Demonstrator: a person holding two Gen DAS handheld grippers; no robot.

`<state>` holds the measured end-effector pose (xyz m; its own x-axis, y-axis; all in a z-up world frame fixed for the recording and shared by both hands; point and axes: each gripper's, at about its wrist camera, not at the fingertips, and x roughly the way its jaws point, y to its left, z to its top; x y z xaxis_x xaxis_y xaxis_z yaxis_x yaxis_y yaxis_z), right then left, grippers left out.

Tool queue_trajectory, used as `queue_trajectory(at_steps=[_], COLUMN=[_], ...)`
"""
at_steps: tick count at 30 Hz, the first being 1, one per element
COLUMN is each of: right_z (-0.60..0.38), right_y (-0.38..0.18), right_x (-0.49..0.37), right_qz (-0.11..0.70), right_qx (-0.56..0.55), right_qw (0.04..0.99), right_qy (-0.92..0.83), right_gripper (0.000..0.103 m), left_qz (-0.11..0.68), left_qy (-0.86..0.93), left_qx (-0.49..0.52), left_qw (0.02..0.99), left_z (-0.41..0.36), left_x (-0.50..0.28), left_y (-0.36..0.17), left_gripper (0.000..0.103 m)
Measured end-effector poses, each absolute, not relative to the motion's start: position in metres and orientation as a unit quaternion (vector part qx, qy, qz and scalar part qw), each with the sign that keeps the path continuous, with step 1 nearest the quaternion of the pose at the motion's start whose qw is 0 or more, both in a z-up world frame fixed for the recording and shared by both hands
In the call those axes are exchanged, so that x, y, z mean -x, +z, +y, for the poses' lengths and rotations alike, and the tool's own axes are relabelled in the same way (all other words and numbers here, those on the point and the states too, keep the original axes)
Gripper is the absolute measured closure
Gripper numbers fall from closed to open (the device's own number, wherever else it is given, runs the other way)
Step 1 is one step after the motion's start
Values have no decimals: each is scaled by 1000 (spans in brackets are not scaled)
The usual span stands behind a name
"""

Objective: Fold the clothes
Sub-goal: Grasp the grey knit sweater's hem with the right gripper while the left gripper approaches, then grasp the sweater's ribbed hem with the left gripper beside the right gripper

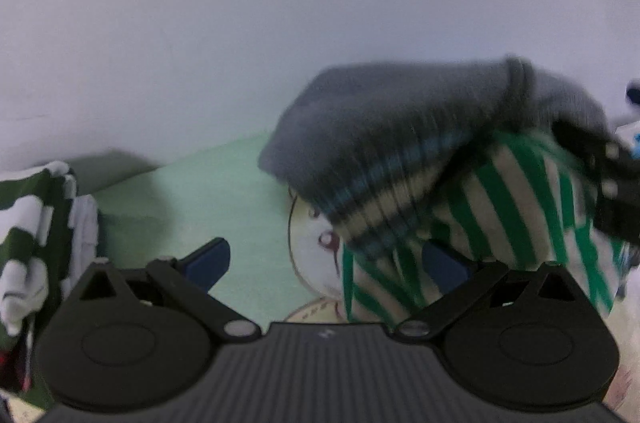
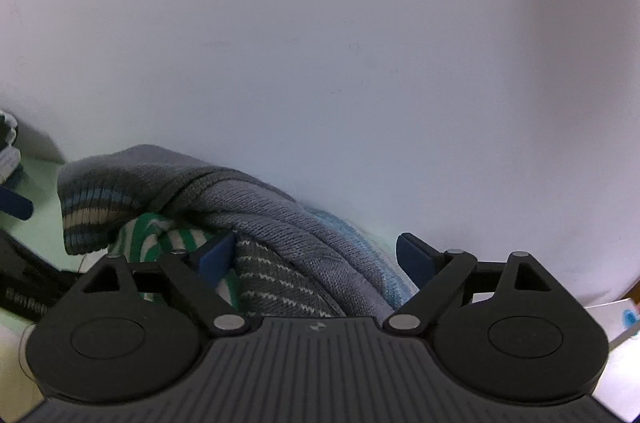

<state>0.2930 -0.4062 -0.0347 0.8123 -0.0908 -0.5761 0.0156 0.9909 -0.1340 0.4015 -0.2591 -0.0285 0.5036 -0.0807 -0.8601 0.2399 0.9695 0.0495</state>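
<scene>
A heap of clothes lies on a pale green surface (image 1: 180,191) against a white wall. On top is a grey knit sweater (image 1: 380,143) with a blue and cream striped cuff (image 1: 380,219). Under it lies a green and white striped garment (image 1: 500,203). My left gripper (image 1: 324,263) is open just in front of the heap; its right pad sits at the striped cloth and its left pad is over bare surface. My right gripper (image 2: 316,259) is open wide, with the grey sweater (image 2: 280,223) lying between its pads, which do not squeeze it.
A folded stack of green and white clothes (image 1: 32,223) stands at the left by the wall. A cream cloth with a cartoon print (image 1: 316,263) lies under the heap. A white box (image 2: 612,319) sits at the right. The wall (image 2: 320,63) closes off the back.
</scene>
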Motion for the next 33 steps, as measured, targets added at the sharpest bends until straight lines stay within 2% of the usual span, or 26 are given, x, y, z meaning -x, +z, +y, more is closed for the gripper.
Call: queue_trajectory(at_steps=[1,2,3,8,10,11,13,15,19,20,22,23,24,26,27,28,30,33], right_z=[-411,-415,-420,-419,-415,-414,-416,-419,-424,-425,-427,-425,-420,-416,-414,-413,-418,-425], right_y=[-36,-38,-40,-46,-45,-45,-42,-40,-34,-31,-21,-15,-8,-7,-7,-10,-20,-28], right_x=[-293,-293,-293,-282,-272,-265,-255,-245,-227,-222,-207,-208,-216,-226,-230,-233,-234,-232], right_qz=[305,305,304,292,280,274,263,252,222,214,183,180,191,208,215,223,228,241], right_qx=[46,30,12,32,56,60,56,53,61,62,72,77,81,89,94,102,121,110], right_qw=[951,952,952,956,958,960,963,966,973,975,980,981,978,974,972,969,966,964], right_qy=[-27,-22,-12,8,7,8,9,6,5,6,7,14,27,27,23,21,7,10], right_gripper=[17,24,36,70,75,77,79,81,89,103,103,103,103,102,90,83,48,40], left_qz=[488,488,487,479,461,459,461,461,441,438,435,424,406,377,388,408,429,436], left_qy=[-98,-103,-107,-128,-123,-126,-138,-148,-162,-168,-186,-185,-168,-128,-133,-142,-139,-138], left_qx=[-66,-53,-40,-31,-43,-46,-34,-23,-15,-8,3,-1,-14,-41,-35,-25,-14,12], left_qw=[865,865,866,868,878,878,876,874,882,883,881,887,898,916,911,902,893,889], left_z=[-256,-253,-251,-251,-254,-256,-260,-263,-259,-256,-251,-251,-253,-256,-255,-255,-255,-252], left_x=[-407,-411,-415,-420,-416,-415,-413,-412,-407,-406,-403,-402,-400,-399,-403,-408,-414,-420], left_y=[-26,-24,-22,-22,-19,-19,-17,-16,-5,-1,6,10,12,14,11,5,-5,-12], left_gripper=[1,1,1,2,15,37,56,62,64,63,36,12,2,1,1,1,1,1])
